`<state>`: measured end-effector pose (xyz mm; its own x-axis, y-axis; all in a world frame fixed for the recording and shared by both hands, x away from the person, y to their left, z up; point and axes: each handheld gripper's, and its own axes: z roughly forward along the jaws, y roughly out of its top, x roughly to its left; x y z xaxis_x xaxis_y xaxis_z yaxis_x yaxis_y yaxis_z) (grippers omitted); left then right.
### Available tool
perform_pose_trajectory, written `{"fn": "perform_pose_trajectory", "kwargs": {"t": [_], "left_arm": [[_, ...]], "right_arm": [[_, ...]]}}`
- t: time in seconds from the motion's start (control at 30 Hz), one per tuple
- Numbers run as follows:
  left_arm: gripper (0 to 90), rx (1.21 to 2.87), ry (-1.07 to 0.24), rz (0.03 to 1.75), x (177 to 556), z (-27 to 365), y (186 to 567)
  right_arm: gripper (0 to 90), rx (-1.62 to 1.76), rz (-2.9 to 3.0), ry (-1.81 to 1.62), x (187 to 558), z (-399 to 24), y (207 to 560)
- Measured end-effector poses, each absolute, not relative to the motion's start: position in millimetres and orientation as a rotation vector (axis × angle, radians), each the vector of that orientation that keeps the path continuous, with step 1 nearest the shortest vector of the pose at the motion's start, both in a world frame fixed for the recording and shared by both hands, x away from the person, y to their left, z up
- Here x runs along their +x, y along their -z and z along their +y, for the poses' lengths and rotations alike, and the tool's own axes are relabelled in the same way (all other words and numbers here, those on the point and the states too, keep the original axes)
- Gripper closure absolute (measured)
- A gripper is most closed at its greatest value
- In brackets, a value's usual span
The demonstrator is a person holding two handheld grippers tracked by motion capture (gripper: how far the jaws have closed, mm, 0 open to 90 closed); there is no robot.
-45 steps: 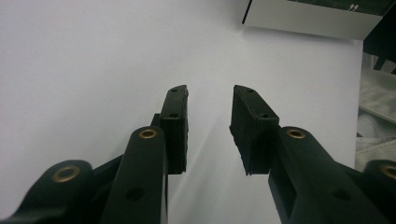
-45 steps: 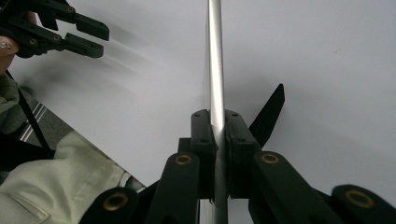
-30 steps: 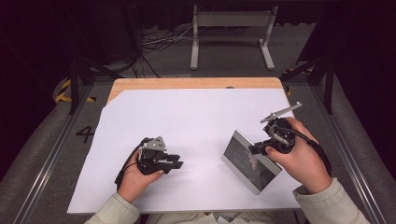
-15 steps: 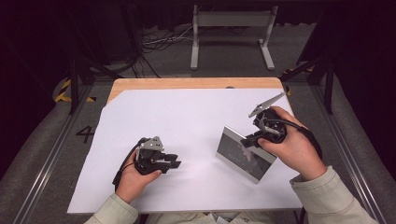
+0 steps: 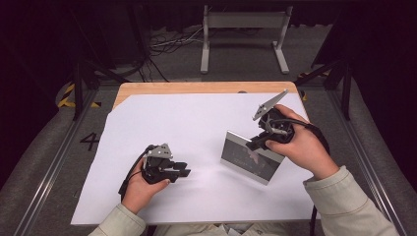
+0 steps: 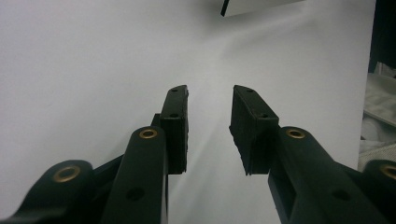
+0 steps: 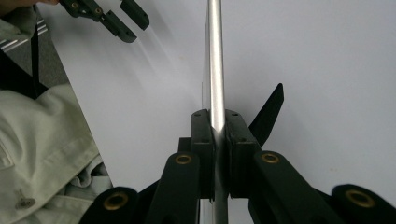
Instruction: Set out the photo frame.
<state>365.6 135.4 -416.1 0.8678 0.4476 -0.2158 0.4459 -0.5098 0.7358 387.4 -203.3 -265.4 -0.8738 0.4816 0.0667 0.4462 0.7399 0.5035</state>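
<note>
The right tool (image 5: 256, 142) has its jaws closed on the upper edge of a picture frame (image 5: 248, 163), which stands tilted on the white sheet of the desk (image 5: 196, 123), to the right of its middle; the gripping seems done. The left tool (image 5: 183, 171) rests near the front of the desk, well apart from the frame, half open and holding nothing. Setting the frame down to stand alone appears to be still left.
</note>
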Motion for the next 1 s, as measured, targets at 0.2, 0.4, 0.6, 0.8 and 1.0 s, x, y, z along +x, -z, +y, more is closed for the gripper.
{"fn": "perform_pose_trajectory", "kwargs": {"t": [0.2,0.4,0.6,0.8,1.0], "left_arm": [[67.7,2.175,-0.001,0.646,366,136,416],[67.7,2.174,-0.001,0.645,366,135,417],[67.8,2.177,0.0,0.644,366,136,417],[67.8,2.177,0.002,0.643,366,136,417],[67.8,2.176,0.005,0.649,367,137,417]], "right_arm": [[84.3,0.653,2.901,-0.776,396,-200,268],[84.3,0.547,2.925,-0.773,403,-196,267],[84.3,0.466,2.96,-0.79,408,-190,268],[84.3,0.385,3.002,-0.787,414,-182,271],[84.2,0.309,3.029,-0.765,417,-174,272]]}}
